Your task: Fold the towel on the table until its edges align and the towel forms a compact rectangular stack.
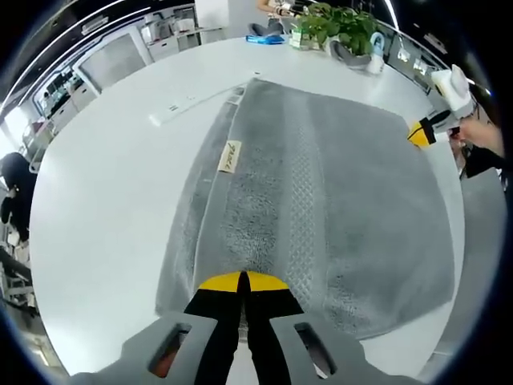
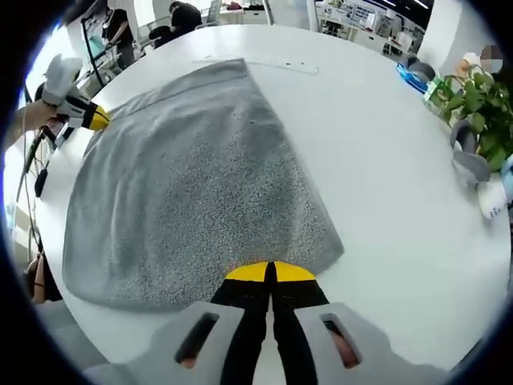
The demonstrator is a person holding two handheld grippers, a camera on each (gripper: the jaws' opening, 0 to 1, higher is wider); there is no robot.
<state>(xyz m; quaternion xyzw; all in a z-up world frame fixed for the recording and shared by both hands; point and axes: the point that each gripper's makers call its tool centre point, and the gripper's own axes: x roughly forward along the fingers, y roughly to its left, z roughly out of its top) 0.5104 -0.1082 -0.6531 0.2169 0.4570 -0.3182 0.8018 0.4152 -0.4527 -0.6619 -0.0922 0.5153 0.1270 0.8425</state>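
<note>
Left gripper view: the left hand-held gripper (image 1: 242, 282) sat at the near edge of the towel (image 1: 321, 200), its yellow-tipped jaws pressed together over the hem, apparently pinching that edge, though the cloth between them could not be confirmed. The towel lay flat on the white bench (image 1: 112, 200), already doubled into a grey rectangle, with a woven band along its length and a small label (image 1: 229, 156) near one long edge. The right hand-held gripper (image 1: 429, 128) appeared at the far right corner of the towel, held by a hand (image 1: 481, 132). A potted plant (image 1: 341, 28) and a white strip (image 1: 188, 104) lay beyond the towel.

Right gripper view: the right hand-held gripper (image 2: 269, 275) had its jaws closed at the towel's (image 2: 192, 192) near edge, likewise seemingly gripping the hem. The left hand-held gripper (image 2: 84, 116) stood at the far left corner. The towel here showed plain terry pile, free of marked wrinkles, well inside the bench (image 2: 385, 176).

Assessment: a further fold appeared to be starting, both edges being taken up. The next move would require lifting both held points together and carrying them across evenly so that the edges meet square.
</note>
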